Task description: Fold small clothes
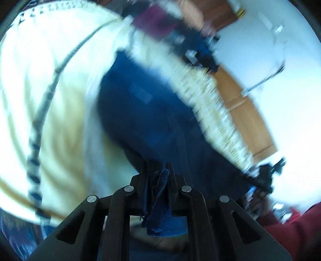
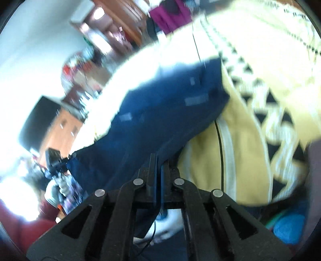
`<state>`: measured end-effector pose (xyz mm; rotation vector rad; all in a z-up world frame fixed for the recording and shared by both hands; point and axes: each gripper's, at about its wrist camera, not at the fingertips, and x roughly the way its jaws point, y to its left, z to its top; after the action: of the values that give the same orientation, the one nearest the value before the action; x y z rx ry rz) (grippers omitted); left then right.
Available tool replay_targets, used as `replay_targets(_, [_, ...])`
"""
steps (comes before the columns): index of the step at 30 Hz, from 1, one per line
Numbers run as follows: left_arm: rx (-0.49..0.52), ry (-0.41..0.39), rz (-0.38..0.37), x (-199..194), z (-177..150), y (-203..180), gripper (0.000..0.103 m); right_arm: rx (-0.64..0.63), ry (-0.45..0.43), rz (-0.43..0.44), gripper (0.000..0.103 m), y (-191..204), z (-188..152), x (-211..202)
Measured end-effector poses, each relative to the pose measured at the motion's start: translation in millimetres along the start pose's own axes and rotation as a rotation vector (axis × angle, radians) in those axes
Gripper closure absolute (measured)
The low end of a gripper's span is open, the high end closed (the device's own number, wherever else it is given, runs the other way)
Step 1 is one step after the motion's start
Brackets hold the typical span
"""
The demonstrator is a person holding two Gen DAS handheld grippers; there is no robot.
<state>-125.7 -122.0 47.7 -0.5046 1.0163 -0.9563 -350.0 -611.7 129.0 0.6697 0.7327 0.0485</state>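
A dark blue garment [image 1: 152, 112] is stretched between both grippers above a cream and yellow patterned cloth [image 1: 50, 90]. My left gripper [image 1: 158, 166] is shut on one frayed edge of it, and a fold of blue fabric hangs between the fingers. In the right wrist view the same blue garment [image 2: 160, 112] runs away from my right gripper [image 2: 159, 160], which is shut on another edge. The other gripper [image 2: 58, 160] shows at the garment's far left end. Both views are blurred by motion.
The patterned cloth [image 2: 250, 130] with black triangles covers the surface below. Wooden furniture [image 1: 240, 104] and a white wall stand behind. A red sleeve [image 1: 291, 230] is at the lower right. A magenta cloth [image 2: 168, 14] and cluttered shelves lie at the back.
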Motion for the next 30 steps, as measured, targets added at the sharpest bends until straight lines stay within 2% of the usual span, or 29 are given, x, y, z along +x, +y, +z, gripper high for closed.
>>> replay_targets(4, [0.005, -0.121, -0.118, -8.5, 61.4, -19.5, 0.090, 0.014, -0.091, 0.042, 0.103, 4.8, 52.5, -4.8])
replay_targets(8, [0.044, -0.177, -0.135, 15.4, 143.2, -36.3, 0.090, 0.012, -0.156, 0.051, 0.103, -3.9, 123.0, 11.9])
replay_targets(10, [0.063, -0.178, -0.133, 39.1, 188.0, -42.1, 0.090, 0.032, -0.164, 0.042, 0.103, -14.1, 150.8, 28.6])
replay_targets(13, [0.101, -0.156, -0.086, 79.6, 244.3, -47.9, 0.089, 0.063, -0.141, 0.005, 0.103, -39.7, 202.6, 71.4])
replay_targets(16, [0.091, -0.118, -0.054, 131.5, 294.9, -33.6, 0.087, 0.102, -0.101, -0.036, 0.103, -74.6, 237.2, 113.7])
replay_targets(17, [0.072, -0.103, -0.039, 155.2, 310.1, -21.6, 0.087, 0.119, -0.063, -0.056, 0.102, -93.5, 248.5, 138.5])
replay_targets(19, [0.036, -0.069, -0.015, 196.0, 330.2, 2.5, 0.082, 0.139, -0.008, -0.106, 0.100, -120.7, 258.7, 176.5])
replay_targets(20, [0.009, -0.038, 0.026, 224.6, 339.9, 24.4, 0.077, 0.137, 0.041, -0.139, 0.097, -137.1, 261.1, 201.9])
replay_targets(21, [-0.022, -0.016, 0.067, 243.5, 341.8, 45.6, 0.076, 0.154, 0.090, -0.167, 0.095, -155.0, 260.4, 226.8])
replay_targets(22, [-0.046, 0.017, 0.119, 264.8, 342.5, 69.0, 0.074, 0.176, 0.132, -0.194, 0.092, -170.5, 260.3, 246.8])
replay_targets(23, [-0.075, 0.077, 0.207, 290.1, 337.7, 97.9, 0.071, 0.194, 0.152, -0.213, 0.092, -180.5, 258.2, 259.1])
replay_targets(24, [-0.124, 0.117, 0.251, 305.7, 335.1, 118.7, 0.071, 0.211, 0.145, -0.216, 0.092, -186.9, 256.9, 265.4])
replay_targets(25, [-0.190, 0.132, 0.218, 314.3, 331.5, 136.3, 0.072, 0.217, 0.136, -0.201, 0.091, -188.3, 256.9, 266.9])
replay_targets(27, [-0.167, 0.089, 0.182, 308.5, 332.1, 133.8, 0.069, 0.181, 0.121, -0.198, 0.091, -184.3, 255.6, 265.2])
replay_targets(28, [-0.149, 0.081, 0.177, 305.6, 332.2, 129.7, 0.062, 0.159, 0.121, -0.203, 0.091, -182.7, 254.9, 264.8])
replay_targets(29, [-0.123, 0.068, 0.181, 301.6, 333.3, 122.9, 0.046, 0.142, 0.122, -0.205, 0.091, -181.7, 253.9, 263.3])
replay_targets(30, [-0.087, 0.059, 0.200, 298.3, 335.6, 115.7, 0.040, 0.135, 0.119, -0.206, 0.090, -181.1, 253.5, 260.4])
